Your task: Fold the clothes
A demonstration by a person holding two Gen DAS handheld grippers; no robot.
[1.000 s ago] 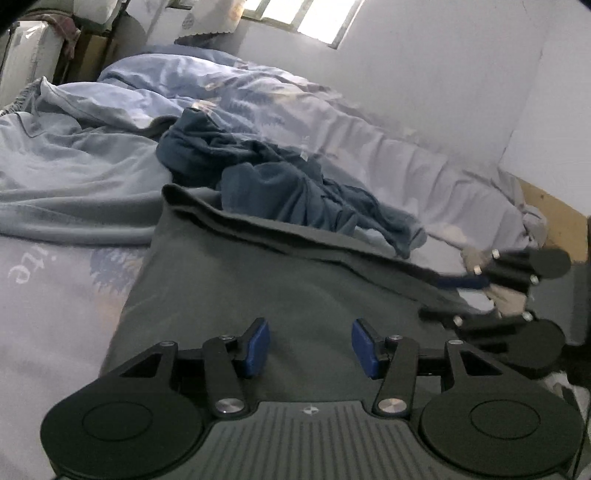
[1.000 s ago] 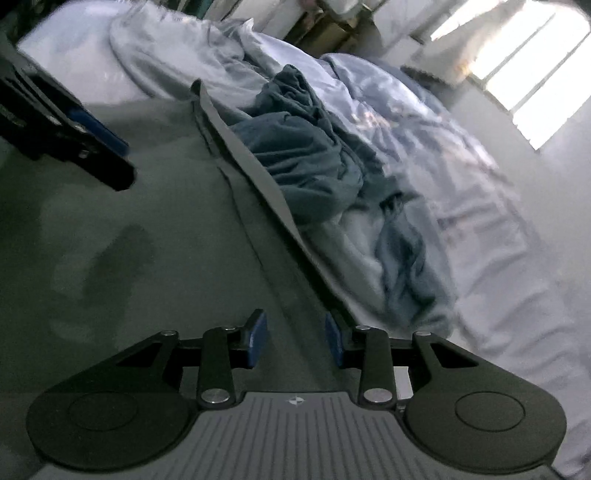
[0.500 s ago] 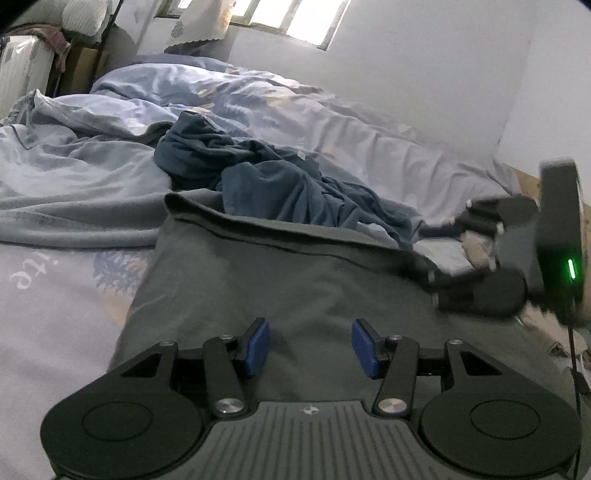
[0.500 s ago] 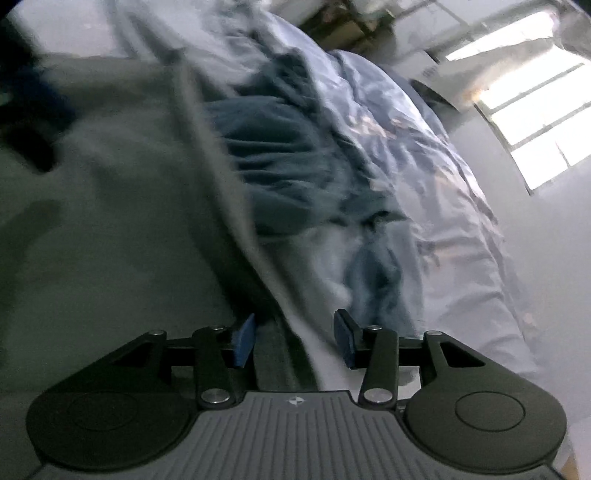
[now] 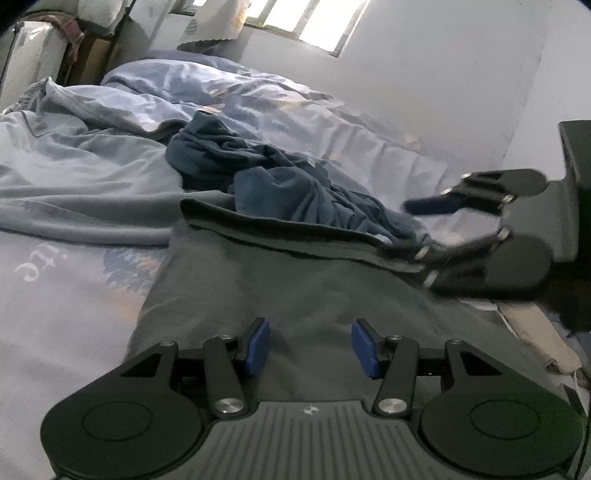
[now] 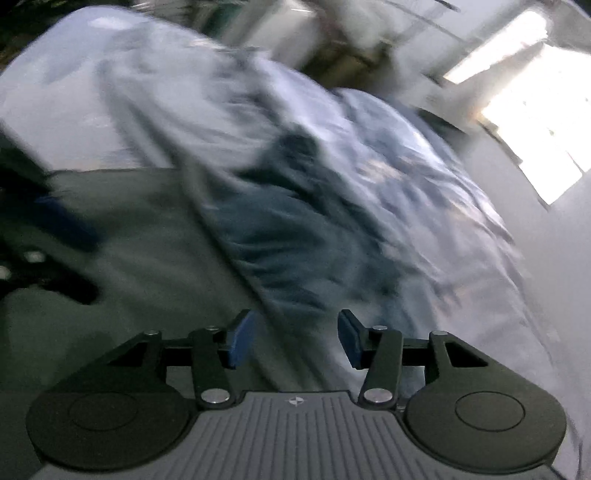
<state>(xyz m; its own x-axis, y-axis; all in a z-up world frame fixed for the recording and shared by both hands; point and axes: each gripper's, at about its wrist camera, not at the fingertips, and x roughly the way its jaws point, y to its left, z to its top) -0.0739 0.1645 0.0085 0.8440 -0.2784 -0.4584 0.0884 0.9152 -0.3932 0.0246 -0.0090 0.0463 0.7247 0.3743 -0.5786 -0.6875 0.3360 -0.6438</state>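
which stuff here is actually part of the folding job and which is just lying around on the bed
Part of the job:
- dark grey garment, spread flat
- crumpled blue garment, probably next
- left claw, open
- right claw, jaws opening, nothing pinched

Just lying about:
- pale blue duvet
- printed bedsheet
- window

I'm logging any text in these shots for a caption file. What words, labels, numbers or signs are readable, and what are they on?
"ite": pale letters, lying sideways, printed on the light blue bedsheet at the left edge; the word's start is cut off.
Small emblem on the left gripper housing: a mark, no letters.
Right wrist view: too blurred, nothing readable.
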